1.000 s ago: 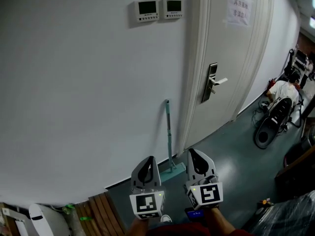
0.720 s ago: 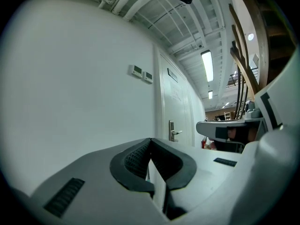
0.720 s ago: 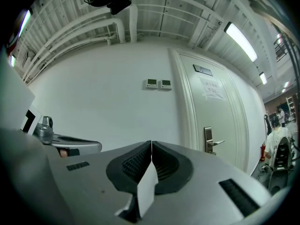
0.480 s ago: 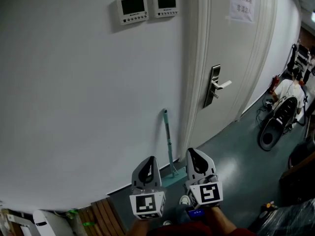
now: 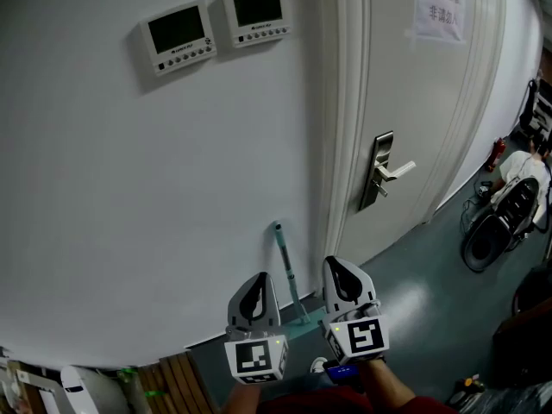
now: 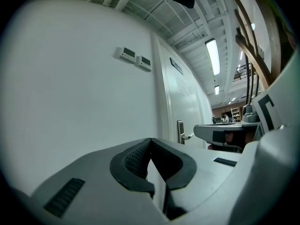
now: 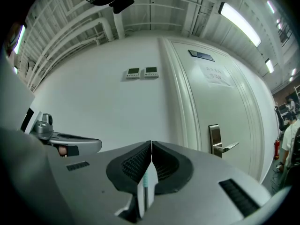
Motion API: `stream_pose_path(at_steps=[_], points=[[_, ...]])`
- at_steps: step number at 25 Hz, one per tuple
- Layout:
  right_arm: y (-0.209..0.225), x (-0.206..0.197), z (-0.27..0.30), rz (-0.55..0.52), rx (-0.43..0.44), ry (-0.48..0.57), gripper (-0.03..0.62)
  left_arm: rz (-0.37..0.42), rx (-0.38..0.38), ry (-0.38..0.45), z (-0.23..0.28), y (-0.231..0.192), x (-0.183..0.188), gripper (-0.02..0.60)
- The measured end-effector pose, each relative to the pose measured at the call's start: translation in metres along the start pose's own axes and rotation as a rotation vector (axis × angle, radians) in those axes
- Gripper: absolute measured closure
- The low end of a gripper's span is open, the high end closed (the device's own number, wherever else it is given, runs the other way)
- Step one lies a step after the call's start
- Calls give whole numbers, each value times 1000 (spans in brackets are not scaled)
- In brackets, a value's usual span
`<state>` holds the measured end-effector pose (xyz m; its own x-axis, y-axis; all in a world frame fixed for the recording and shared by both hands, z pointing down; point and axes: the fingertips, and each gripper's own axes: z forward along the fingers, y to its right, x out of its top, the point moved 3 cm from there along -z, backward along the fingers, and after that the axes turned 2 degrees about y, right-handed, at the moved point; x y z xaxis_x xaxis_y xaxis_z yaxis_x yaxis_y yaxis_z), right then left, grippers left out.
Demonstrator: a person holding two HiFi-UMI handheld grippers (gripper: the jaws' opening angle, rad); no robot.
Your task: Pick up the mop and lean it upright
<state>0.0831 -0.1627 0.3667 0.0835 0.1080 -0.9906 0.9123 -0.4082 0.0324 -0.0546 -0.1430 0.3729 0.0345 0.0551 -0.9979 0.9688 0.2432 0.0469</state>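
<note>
1. Leaning almost upright, the mop (image 5: 284,261) rests its teal handle against the white wall (image 5: 112,197), just beside the door frame (image 5: 341,128). Its flat head (image 5: 304,321) sits on the floor (image 5: 405,313) at the foot of the wall.
2. Nothing holds the mop. In the head view it shows in the gap between the two grippers but beyond them, apart from both.
3. The left gripper (image 5: 259,281) has its jaws together with nothing between them. Its own view shows the pads meeting at the tip (image 6: 150,142).
4. The right gripper (image 5: 338,270) is likewise closed and empty (image 7: 151,146). The teal strip (image 7: 146,182) seen through the slot below its pads is the mop handle further off, not something gripped.
5. Over the last second the mop has kept its place against the wall, but the view has closed in on it. The two control panels (image 5: 177,34) and the door handle (image 5: 392,172) now look larger. Less of the mop handle shows above the grippers.
6. I judge that the person is stepping up to the wall with both grippers carried level and side by side.
7. Since the mop already stands leaned, the task looks either finished or yet to be repeated. Any new grasp would need a gripper's jaws parted first.
8. Further out, a seated person (image 5: 526,171) is at the far right, well apart from the mop.
</note>
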Motion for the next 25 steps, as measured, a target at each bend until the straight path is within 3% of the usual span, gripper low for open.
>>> stream_pose_path(at_steps=[12, 25], points=[[56, -13, 40, 32, 17, -5, 576, 13, 42, -37, 59, 12, -9, 568], [36, -20, 76, 13, 19, -19, 576, -16, 1, 2, 81, -11, -6, 568]])
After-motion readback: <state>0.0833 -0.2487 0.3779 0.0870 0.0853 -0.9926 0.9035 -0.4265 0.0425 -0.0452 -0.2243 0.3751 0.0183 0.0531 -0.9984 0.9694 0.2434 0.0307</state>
